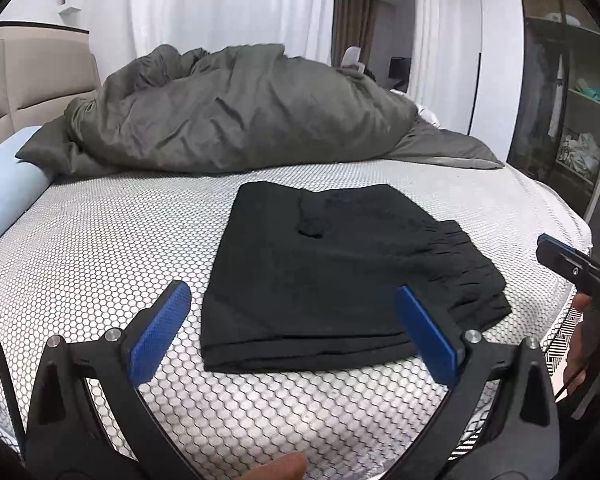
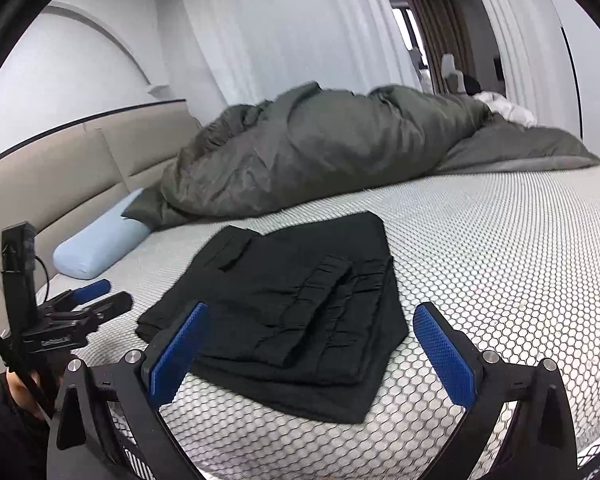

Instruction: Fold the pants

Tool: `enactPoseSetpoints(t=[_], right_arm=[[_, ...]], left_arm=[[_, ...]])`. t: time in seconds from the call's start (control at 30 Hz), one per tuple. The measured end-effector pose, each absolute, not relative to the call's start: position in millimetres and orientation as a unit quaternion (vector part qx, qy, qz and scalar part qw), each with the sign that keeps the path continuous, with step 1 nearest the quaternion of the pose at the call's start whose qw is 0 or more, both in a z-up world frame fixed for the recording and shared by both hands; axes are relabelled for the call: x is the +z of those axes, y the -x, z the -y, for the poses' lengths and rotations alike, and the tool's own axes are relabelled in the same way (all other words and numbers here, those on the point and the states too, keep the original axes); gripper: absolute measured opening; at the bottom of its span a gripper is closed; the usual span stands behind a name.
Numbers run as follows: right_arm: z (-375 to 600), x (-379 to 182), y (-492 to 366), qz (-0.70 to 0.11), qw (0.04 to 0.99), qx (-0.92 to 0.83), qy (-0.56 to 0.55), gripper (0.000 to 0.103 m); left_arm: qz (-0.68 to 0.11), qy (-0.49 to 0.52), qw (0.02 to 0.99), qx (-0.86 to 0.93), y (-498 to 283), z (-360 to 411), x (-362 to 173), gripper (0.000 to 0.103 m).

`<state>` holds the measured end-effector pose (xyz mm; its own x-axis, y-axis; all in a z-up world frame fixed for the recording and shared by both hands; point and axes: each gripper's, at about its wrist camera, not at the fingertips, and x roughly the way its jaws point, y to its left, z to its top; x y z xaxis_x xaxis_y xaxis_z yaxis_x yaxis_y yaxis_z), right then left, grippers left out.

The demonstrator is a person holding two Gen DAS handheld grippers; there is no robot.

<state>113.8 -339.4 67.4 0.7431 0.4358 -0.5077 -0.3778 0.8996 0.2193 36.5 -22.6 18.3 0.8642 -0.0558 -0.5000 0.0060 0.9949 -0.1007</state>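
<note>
The left gripper [image 1: 292, 336] is being held wide open with nothing in it, and the right gripper [image 2: 312, 348] is being held wide open and empty too. The black pants [image 1: 320, 276] are being kept folded flat on the bed [image 1: 100, 240], just past both grippers, near the gray blanket [image 1: 236, 112].

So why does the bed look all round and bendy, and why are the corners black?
Left wrist view: the fisheye lens bows the bed and blacks out the corners; the black pants stay sharp. Right wrist view: same bulge, and the grey duvet looks slightly soft.
</note>
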Motion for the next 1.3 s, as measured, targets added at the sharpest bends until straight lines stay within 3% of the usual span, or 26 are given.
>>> enactPoseSetpoints(t=[0.23, 1.3], right_arm=[[330.8, 74.8, -85.7, -0.237, 0.943, 0.229, -0.047, 0.103], [312.3, 69.2, -88.2, -0.243, 0.938, 0.247, -0.013, 0.103]], left_arm=[[-0.241, 0.058, 0.968, -0.021, -15.2, 28.8, 14.4, 0.102], [-0.240, 0.058, 0.969, -0.018, -12.7, 21.4, 14.6, 0.102]])
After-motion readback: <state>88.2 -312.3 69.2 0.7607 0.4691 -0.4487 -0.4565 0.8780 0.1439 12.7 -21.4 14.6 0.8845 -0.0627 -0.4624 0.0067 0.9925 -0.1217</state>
